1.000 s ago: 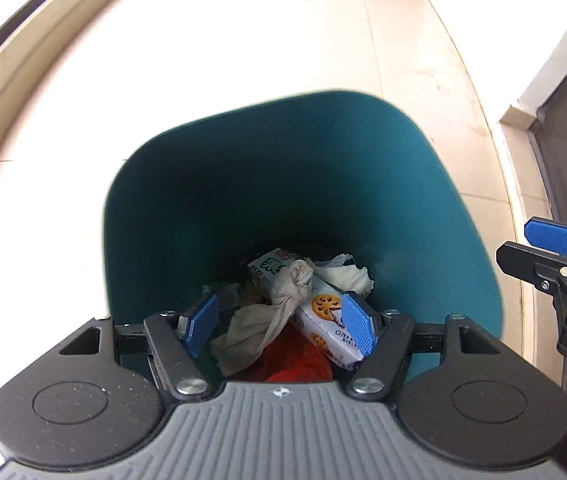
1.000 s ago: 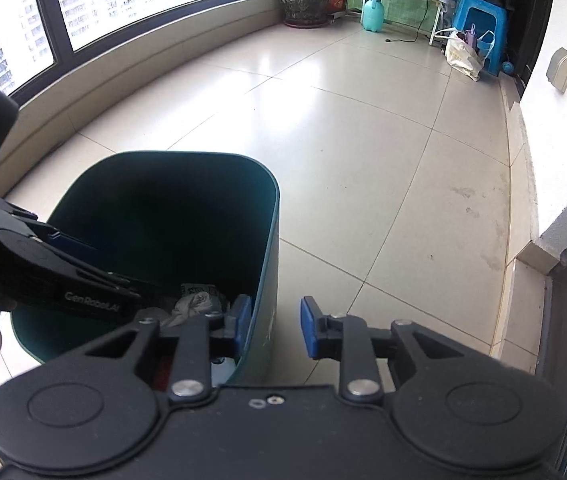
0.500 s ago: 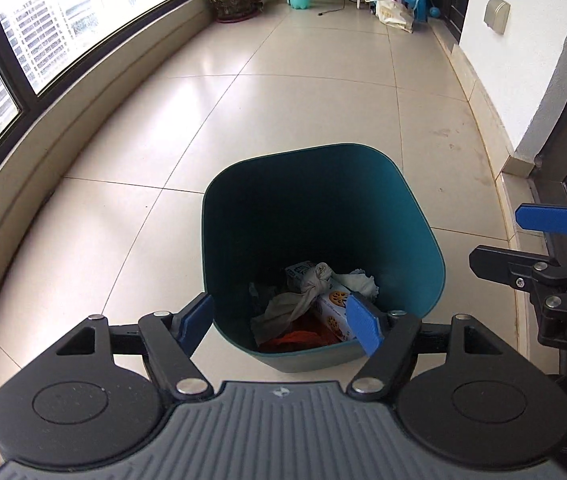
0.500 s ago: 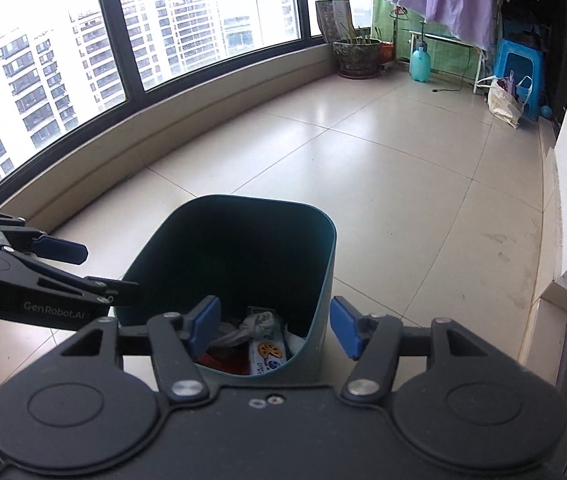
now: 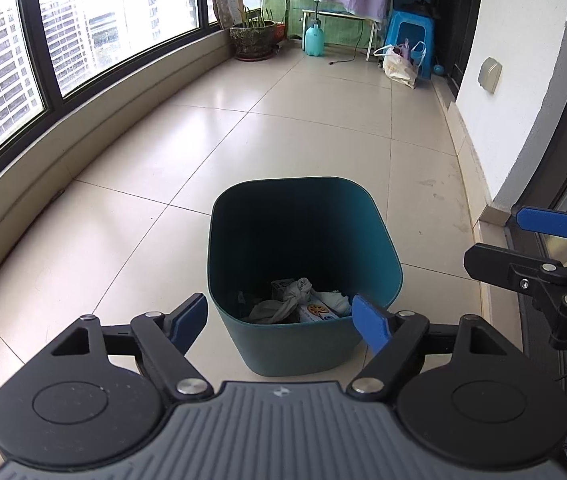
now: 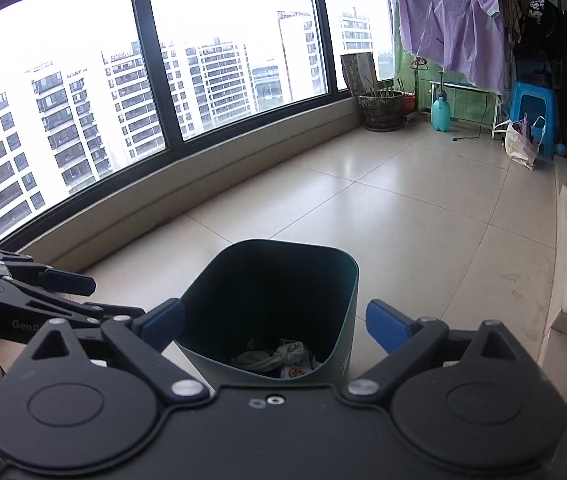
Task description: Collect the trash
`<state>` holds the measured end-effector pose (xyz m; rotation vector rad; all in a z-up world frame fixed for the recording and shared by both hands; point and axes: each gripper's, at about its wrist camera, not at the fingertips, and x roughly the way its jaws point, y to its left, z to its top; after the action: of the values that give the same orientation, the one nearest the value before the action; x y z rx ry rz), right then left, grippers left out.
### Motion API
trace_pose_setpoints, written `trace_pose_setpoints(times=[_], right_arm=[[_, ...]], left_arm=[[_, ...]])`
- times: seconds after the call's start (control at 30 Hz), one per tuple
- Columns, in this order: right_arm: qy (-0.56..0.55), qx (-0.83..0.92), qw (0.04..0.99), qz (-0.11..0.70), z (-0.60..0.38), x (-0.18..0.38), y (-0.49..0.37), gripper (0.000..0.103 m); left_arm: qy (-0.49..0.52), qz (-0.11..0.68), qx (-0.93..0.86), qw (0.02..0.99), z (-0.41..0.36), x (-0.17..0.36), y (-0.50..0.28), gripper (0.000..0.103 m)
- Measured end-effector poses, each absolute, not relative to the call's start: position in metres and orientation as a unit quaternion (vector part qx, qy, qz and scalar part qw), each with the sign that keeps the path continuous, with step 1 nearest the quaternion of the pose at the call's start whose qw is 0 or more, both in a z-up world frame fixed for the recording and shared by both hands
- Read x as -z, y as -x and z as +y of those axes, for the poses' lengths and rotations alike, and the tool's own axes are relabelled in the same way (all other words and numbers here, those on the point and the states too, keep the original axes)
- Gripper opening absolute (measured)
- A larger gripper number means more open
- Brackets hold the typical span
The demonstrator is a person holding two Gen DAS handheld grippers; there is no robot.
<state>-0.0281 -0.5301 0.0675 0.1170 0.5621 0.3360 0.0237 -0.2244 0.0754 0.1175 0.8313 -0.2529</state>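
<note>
the teal trash bin stands on the pale floor tiles, and it is the thing to find everything else by. the trash is down in the bottom of the bin: a knotted grey rag, a white snack packet with orange wheels on it and some crumpled white paper next to it.

the left gripper hangs above the near edge of the bin. its jaws are opening wide and nothing is between them. the right gripper hangs over the near edge too, on the wall side. its jaws are opening wide and they hold nothing. the bin only shows through the gap.

the floor around the bin looks clean, so i think this part of the job is nearly done. far past the bin there is a plant pot, a light blue spray bottle, a blue stool and a white bag by it.

what could go wrong? the two grippers are close together by the bin, so they could bump each other if both swing in. a low gripper could hit the bin's edge and tip it, and the trash would spill out. the white bag far behind the bin may not be trash, so grabbing it could be a mistake.
</note>
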Motion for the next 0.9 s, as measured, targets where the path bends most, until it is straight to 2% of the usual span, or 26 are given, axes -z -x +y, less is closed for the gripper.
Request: trace_pose_setpoints(times=[0.23,0.9], right_arm=[[-0.067,-0.164,0.948,0.264,-0.531,-0.075,0.035,0.103],[-0.062,-0.165,0.943,0.282,-0.523,-0.068,0.032,0.103]], left_arm=[[-0.02,0.392,0.136,0.91,-0.223,-0.076,-0.013,0.082],[-0.036,0.376,0.103,0.92,-0.222,-0.067,0.003,0.082]])
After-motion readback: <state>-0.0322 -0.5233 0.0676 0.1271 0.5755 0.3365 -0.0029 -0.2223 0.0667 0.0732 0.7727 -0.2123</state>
